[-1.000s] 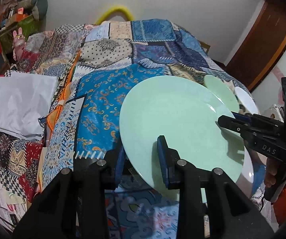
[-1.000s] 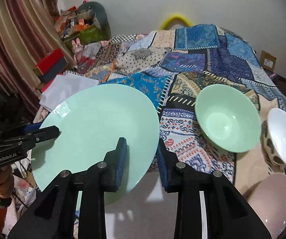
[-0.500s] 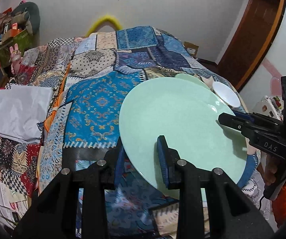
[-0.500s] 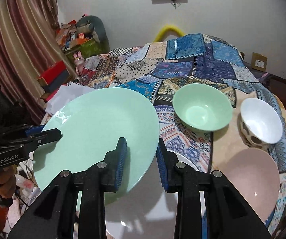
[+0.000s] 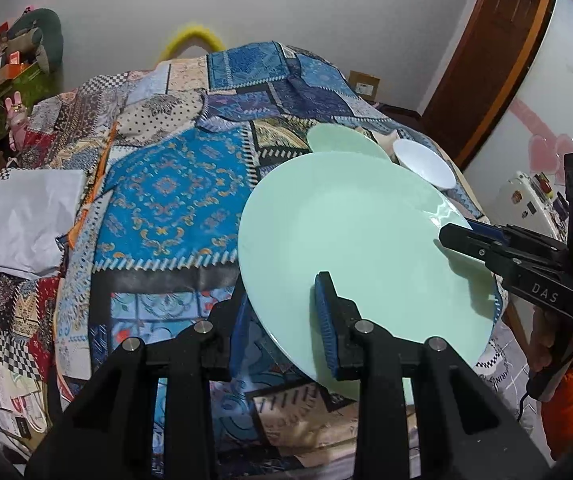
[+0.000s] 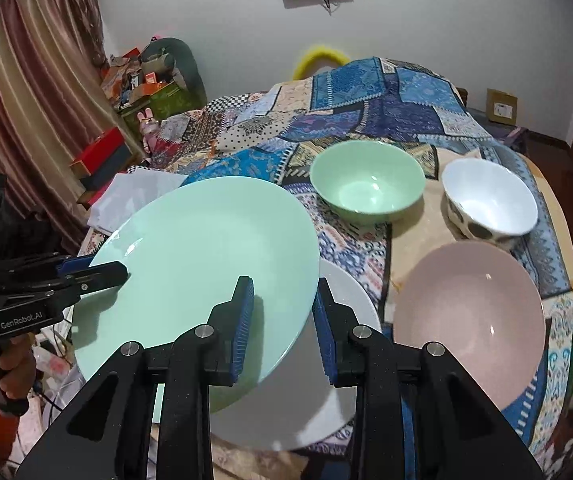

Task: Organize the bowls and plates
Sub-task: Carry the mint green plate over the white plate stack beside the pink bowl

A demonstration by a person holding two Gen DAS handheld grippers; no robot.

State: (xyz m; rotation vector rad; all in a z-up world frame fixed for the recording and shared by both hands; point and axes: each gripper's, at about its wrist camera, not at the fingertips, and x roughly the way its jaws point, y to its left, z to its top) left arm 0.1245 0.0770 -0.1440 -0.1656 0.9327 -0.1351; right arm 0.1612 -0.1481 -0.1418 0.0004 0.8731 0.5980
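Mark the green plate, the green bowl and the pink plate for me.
green plate [image 6: 206, 248], right wrist view, bare middle of its face.
green bowl [image 6: 366, 188], right wrist view, inside bottom.
pink plate [image 6: 470, 312], right wrist view, centre of its face.

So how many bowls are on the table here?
3: green bowl at the back, white spotted bowl to its right, pink bowl nearest. The held green plate may hide more.

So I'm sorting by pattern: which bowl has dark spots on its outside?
The white bowl, at the far right beside the green bowl. The green one and the pink bowl are plain.
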